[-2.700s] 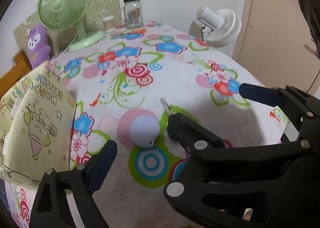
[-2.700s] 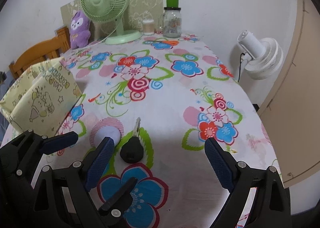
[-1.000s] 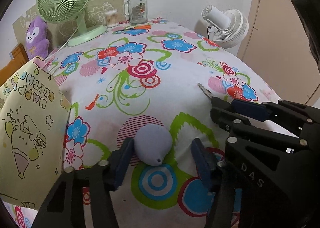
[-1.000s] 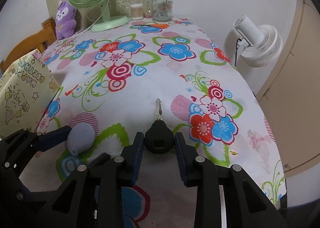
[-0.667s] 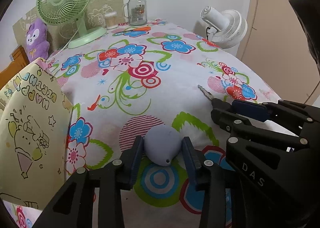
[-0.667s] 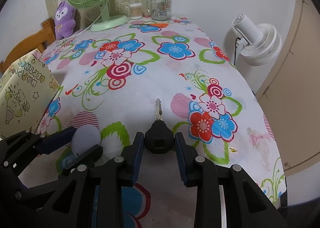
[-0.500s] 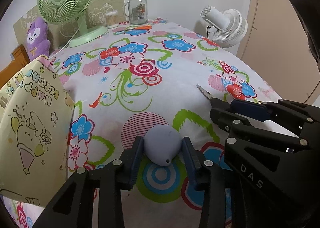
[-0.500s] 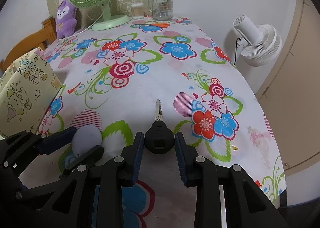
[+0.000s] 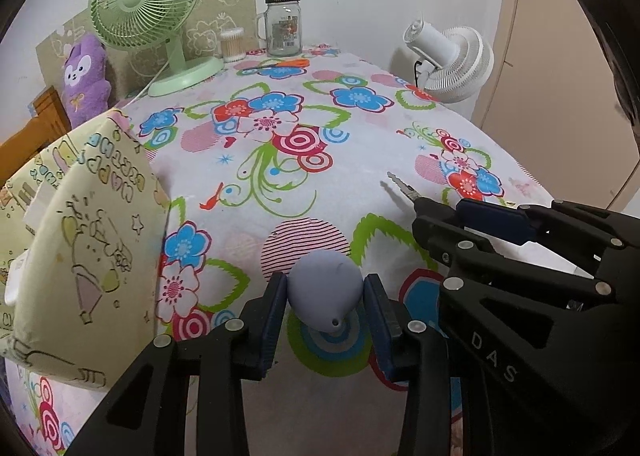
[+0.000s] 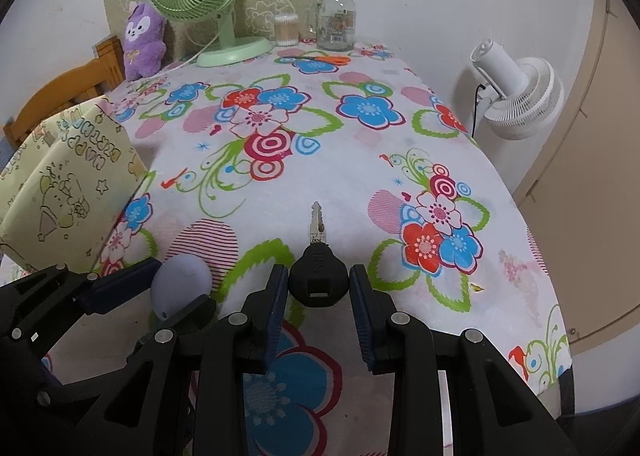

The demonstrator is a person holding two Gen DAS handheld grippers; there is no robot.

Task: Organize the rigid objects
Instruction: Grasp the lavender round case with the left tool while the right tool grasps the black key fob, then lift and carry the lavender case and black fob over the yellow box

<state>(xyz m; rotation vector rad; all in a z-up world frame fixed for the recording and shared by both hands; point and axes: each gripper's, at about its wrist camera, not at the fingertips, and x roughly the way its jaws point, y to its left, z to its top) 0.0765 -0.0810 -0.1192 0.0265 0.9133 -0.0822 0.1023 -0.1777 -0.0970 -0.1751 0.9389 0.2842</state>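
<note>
My left gripper (image 9: pixel 325 298) is shut on a pale lilac egg-shaped object (image 9: pixel 323 296) with a small hole at its narrow end, just over the flowered tablecloth (image 9: pixel 280 159). My right gripper (image 10: pixel 319 284) is shut on the black head of a key (image 10: pixel 317 280), whose metal blade points away from me. In the left wrist view the right gripper (image 9: pixel 434 211) reaches in from the right with the key's blade (image 9: pixel 400 185) sticking out. In the right wrist view the left gripper (image 10: pixel 170 296) holds the egg-shaped object (image 10: pixel 181 286) at the lower left.
A yellow printed paper bag (image 9: pixel 80 240) stands at the table's left edge. At the back are a green desk fan (image 9: pixel 148 3), a purple plush (image 9: pixel 86 79), a glass jar (image 9: pixel 284 29), a tub of cotton swabs (image 9: pixel 233 44) and orange scissors (image 9: pixel 280 63). A white fan (image 9: pixel 452 59) stands off the right side.
My left gripper closed on the egg-shaped object, which lay between its open fingers a second ago. The right gripper kept its hold on the key and rose slightly.
</note>
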